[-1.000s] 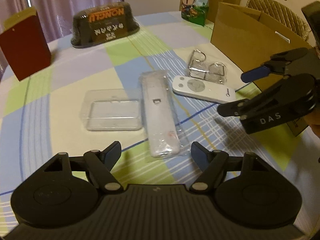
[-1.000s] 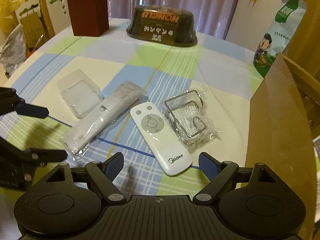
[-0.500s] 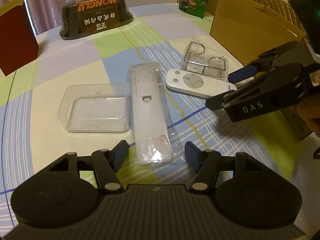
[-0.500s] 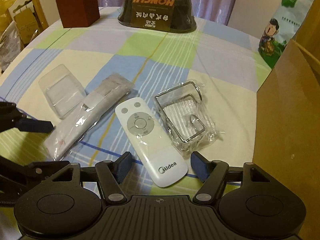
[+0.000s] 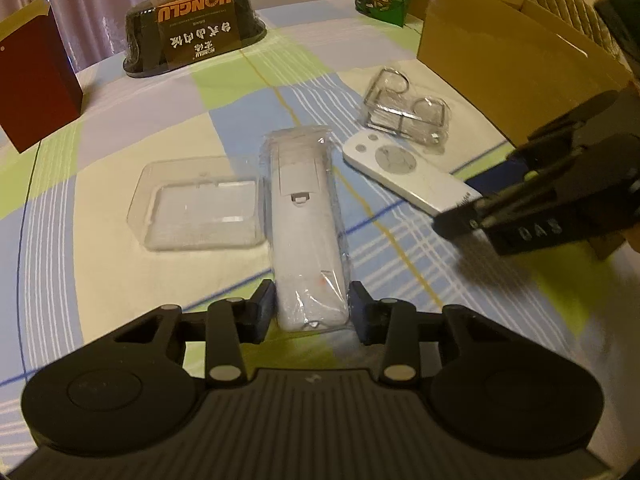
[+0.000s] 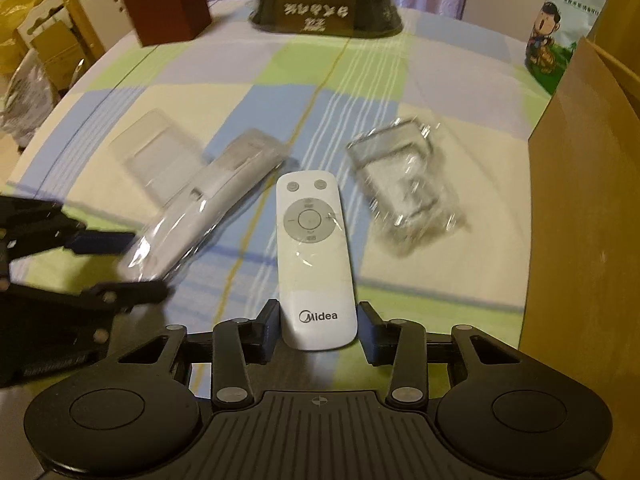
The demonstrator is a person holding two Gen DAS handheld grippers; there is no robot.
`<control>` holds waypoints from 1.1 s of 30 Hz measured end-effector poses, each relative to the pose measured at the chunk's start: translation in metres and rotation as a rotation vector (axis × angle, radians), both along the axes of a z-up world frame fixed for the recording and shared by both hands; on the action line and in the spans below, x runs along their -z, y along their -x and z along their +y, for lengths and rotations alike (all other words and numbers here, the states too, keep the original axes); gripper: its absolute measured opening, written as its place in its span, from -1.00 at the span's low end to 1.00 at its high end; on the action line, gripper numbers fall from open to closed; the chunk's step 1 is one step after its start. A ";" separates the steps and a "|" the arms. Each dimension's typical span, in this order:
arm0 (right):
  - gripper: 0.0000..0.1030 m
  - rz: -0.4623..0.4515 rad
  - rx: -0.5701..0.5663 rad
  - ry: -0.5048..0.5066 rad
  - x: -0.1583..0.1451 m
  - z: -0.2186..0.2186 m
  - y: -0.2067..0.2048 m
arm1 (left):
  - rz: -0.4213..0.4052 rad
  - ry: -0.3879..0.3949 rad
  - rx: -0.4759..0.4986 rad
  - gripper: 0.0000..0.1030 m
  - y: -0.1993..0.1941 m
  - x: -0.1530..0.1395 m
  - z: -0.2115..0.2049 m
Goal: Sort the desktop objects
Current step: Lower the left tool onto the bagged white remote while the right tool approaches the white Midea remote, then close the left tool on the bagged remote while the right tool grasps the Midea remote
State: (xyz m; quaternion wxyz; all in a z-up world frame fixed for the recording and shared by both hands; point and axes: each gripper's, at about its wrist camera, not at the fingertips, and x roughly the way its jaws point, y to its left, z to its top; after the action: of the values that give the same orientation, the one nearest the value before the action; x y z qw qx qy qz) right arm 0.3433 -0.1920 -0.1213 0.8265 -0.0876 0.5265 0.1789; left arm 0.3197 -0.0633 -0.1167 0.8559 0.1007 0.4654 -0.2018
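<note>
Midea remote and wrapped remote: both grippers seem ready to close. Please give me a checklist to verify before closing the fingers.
1. Right gripper straddles the Midea remote near end: ok.
2. Left gripper straddles the wrapped remote near end: ok.
3. Both remotes lie flat on the tablecloth: ok.
4. Fingers already touching the remotes: cannot tell.
5. Clear tray outside the left gripper's fingers: ok.
6. Cardboard box open to receive: cannot tell.

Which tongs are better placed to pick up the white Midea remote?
Right. The right tongs already straddle the near end of the Midea remote, open. The left tongs straddle the bagged remote instead.
</note>
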 end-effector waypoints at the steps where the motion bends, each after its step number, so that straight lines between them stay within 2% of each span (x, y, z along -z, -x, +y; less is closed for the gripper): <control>1: -0.22 0.007 -0.009 -0.002 0.000 0.001 0.007 | 0.002 -0.003 0.002 -0.33 0.005 0.000 0.001; 15: -0.21 0.092 -0.087 -0.002 -0.004 0.002 0.114 | 0.030 -0.023 0.016 -0.31 0.097 -0.008 0.029; 21: -0.21 0.058 -0.078 -0.015 -0.010 0.007 0.121 | 0.033 -0.019 -0.001 -0.23 0.116 -0.012 0.043; 23: 0.12 0.031 -0.066 -0.016 -0.011 0.010 0.119 | 0.022 -0.013 -0.007 -0.16 0.118 -0.016 0.044; 24: 0.37 0.016 -0.059 -0.017 -0.012 0.012 0.117 | 0.017 -0.010 -0.009 -0.13 0.118 -0.018 0.044; 33: 0.37 -0.036 -0.063 -0.004 0.000 0.027 0.093 | -0.008 -0.004 -0.017 -0.07 0.108 -0.020 0.036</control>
State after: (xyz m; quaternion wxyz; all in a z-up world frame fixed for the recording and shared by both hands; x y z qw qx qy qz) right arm 0.2505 -0.1649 -0.1215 0.8300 -0.1059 0.5080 0.2042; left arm 0.2115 -0.0268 -0.0971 0.8594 0.0992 0.4630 -0.1930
